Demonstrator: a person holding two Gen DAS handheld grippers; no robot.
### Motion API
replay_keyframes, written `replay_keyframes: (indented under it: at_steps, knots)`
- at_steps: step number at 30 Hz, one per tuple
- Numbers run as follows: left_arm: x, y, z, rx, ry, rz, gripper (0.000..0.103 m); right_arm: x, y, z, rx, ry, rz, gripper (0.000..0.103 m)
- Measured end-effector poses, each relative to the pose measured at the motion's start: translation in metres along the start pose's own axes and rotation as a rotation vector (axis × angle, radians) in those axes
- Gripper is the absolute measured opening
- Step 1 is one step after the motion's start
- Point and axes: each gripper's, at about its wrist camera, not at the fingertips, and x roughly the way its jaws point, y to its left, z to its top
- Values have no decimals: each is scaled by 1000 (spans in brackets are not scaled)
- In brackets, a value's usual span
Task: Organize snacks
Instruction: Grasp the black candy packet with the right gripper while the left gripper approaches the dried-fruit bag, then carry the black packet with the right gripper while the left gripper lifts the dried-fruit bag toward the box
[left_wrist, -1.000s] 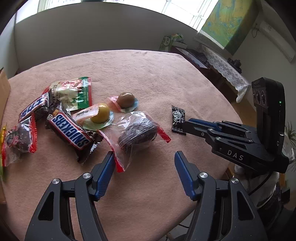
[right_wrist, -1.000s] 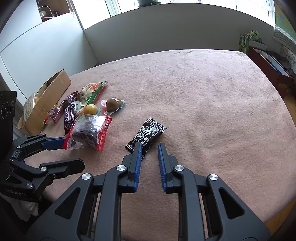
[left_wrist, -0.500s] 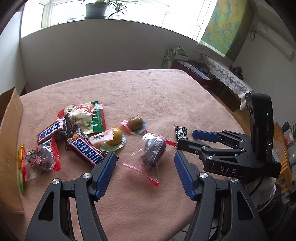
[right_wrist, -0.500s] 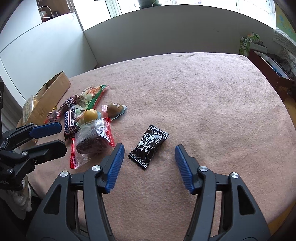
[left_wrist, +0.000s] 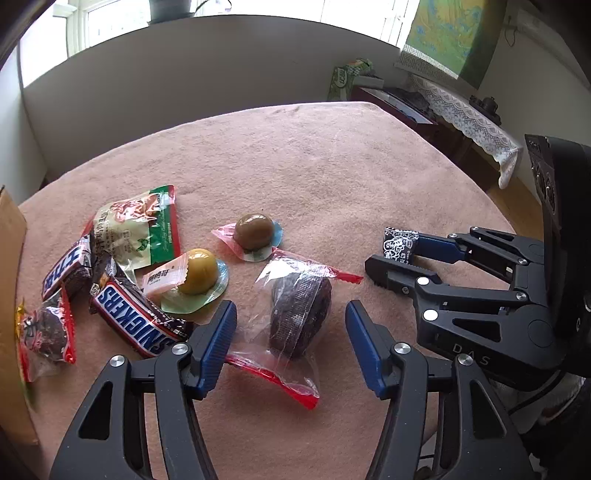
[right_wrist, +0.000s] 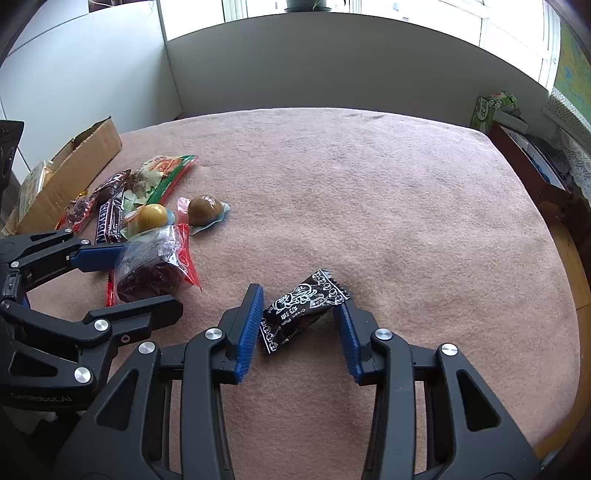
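Two wide claws: right claw (right_wrist: 300, 326) straddles light, crinkly plum packet (right_wrist: 301, 311); left claw (left_wrist: 290, 345) straddles soft bagged cake (left_wrist: 298, 314); pinch mid-body

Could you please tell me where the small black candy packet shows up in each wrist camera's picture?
Left wrist view: the black candy packet sits at right of centre, between the right gripper's open fingers.
Right wrist view: the packet lies low in the centre, between the same blue pads.
Shared landmark: the brown ball candy on the pink tablecloth.
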Motion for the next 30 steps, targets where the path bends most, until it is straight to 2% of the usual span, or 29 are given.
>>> replay_keyframes:
  at_steps: [5,10,14,16,17,19,24,25,30]
  knots:
    - [0,-3,-5,4,-6,22,52,-4,-8,-2,35,-10,21,37]
    - [1,1,-2,-41,-22,27,52,-11,-16,-8,81,-21,49,48]
    - [3,-1,-2,-33,-31,59,51,-8,-10,-6,60,-15,20,48]
    - [2,2,-3,-40,-38,70,44,-7,-5,-6,35,-15,-2,48]
    - [1,5,-3,-51,-40,71,40,-6,-2,-6,22,-17,-11,46]
    - [0,11,-3,-75,-44,57,39,-5,1,-6,4,-24,-33,35]
    - [-4,16,-5,-98,-53,64,37,-6,-1,-6,6,-33,-31,22]
    - [-5,16,-6,-102,-55,60,37,-7,-2,-5,14,-35,-29,13]
    - [-12,17,-8,-99,-71,69,36,-9,-8,-3,53,-36,3,12]
